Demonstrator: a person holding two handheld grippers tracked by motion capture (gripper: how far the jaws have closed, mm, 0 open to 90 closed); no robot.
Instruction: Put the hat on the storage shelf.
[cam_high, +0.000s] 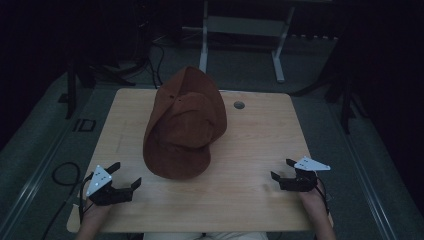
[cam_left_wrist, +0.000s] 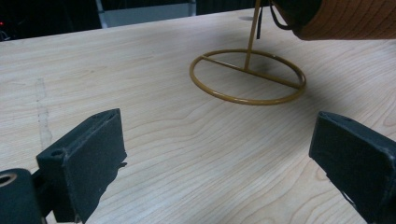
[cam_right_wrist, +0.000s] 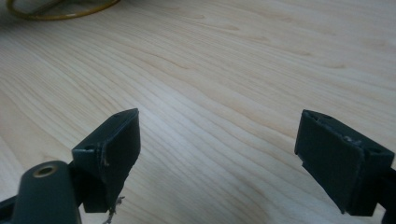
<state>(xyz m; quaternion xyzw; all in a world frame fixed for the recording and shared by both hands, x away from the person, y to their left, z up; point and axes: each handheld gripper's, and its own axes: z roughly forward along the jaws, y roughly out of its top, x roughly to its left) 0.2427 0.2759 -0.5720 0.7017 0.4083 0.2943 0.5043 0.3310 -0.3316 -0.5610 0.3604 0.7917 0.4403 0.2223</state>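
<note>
A brown wide-brimmed hat (cam_high: 184, 125) sits raised above the middle of the wooden table (cam_high: 255, 145), on a thin yellow wire stand. The left gripper view shows the stand's ring base (cam_left_wrist: 247, 77) flat on the wood, its upright rod (cam_left_wrist: 252, 32) and the hat's brim edge (cam_left_wrist: 345, 21) above. My left gripper (cam_high: 125, 175) rests open at the front left corner, short of the hat, nothing between its jaws. My right gripper (cam_high: 282, 169) lies open at the front right, also holding nothing. A bit of the ring base (cam_right_wrist: 56, 9) shows at the top left of the right gripper view.
A small round grommet hole (cam_high: 239, 105) sits in the table top behind the hat. Beyond the table stand the white legs of another desk (cam_high: 245, 35) on grey floor. A black cable loop (cam_high: 67, 172) lies on the floor at the left.
</note>
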